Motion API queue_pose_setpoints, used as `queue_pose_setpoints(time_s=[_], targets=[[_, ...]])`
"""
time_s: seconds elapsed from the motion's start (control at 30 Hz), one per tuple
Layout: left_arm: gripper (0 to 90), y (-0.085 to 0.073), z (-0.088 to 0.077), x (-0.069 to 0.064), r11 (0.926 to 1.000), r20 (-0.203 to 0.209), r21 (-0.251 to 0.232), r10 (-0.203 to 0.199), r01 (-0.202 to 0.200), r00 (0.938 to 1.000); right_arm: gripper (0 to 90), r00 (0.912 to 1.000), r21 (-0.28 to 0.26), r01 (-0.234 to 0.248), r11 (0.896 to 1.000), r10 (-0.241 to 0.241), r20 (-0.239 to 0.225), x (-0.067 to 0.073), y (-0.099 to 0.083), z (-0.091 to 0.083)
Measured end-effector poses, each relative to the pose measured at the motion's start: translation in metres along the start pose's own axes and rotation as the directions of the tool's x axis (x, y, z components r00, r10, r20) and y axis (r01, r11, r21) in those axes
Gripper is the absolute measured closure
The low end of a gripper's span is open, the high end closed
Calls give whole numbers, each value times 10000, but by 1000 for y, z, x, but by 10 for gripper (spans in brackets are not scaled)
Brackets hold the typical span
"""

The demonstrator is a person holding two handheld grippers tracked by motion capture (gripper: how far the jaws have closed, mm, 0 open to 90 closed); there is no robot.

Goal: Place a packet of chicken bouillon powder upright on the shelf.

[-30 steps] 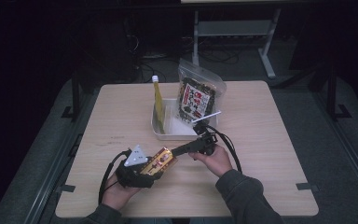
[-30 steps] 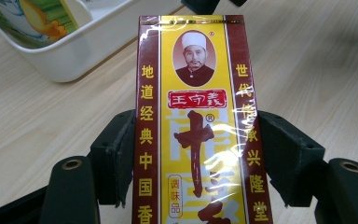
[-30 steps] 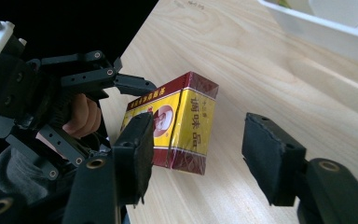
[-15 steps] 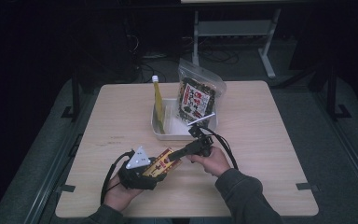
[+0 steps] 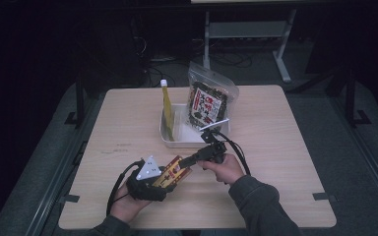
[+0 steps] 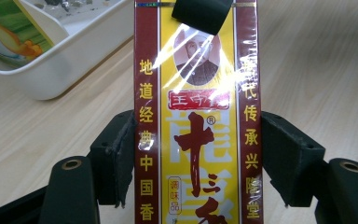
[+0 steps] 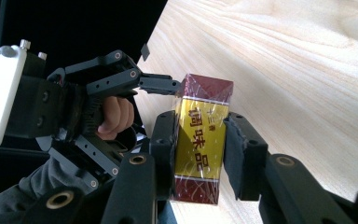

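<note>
A yellow and dark-red spice box (image 5: 173,172) with Chinese print is held above the table's near side. My left gripper (image 5: 163,180) is shut on its long sides, and both pads press the box (image 6: 198,130) in the left gripper view. My right gripper (image 5: 186,161) comes in from the right and takes the box's far end. Its jaws have just been closing, and in the right gripper view both pads (image 7: 164,140) lie against the narrow faces of the box (image 7: 200,135). The left gripper (image 7: 161,85) shows behind, with a hand on its grip.
A white tray (image 5: 169,141) stands mid-table, its wall (image 6: 65,65) close behind the box. A tall yellow pouch with a white cap (image 5: 166,105) and a clear bag of dark snacks (image 5: 207,101) stand in it. A dark floor surrounds the wooden table (image 5: 285,147).
My right gripper's jaws have narrowed onto the box's far end. The box and the left gripper have stayed in place.
</note>
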State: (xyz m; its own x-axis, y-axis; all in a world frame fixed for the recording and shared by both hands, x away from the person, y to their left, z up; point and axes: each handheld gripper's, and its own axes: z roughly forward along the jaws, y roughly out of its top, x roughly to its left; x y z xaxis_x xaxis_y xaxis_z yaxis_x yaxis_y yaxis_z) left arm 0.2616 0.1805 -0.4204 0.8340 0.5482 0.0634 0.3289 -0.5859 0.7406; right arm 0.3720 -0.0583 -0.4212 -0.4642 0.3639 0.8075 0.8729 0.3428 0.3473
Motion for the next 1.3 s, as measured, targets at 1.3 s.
queue_pose_setpoints(time_s=[1.3], targets=[[247, -17, -18, 32, 9869, -302, -679, -1488, 1465, 9884, 682, 9451, -1247, 1417, 9820, -968, 3120, 52, 16, -53]])
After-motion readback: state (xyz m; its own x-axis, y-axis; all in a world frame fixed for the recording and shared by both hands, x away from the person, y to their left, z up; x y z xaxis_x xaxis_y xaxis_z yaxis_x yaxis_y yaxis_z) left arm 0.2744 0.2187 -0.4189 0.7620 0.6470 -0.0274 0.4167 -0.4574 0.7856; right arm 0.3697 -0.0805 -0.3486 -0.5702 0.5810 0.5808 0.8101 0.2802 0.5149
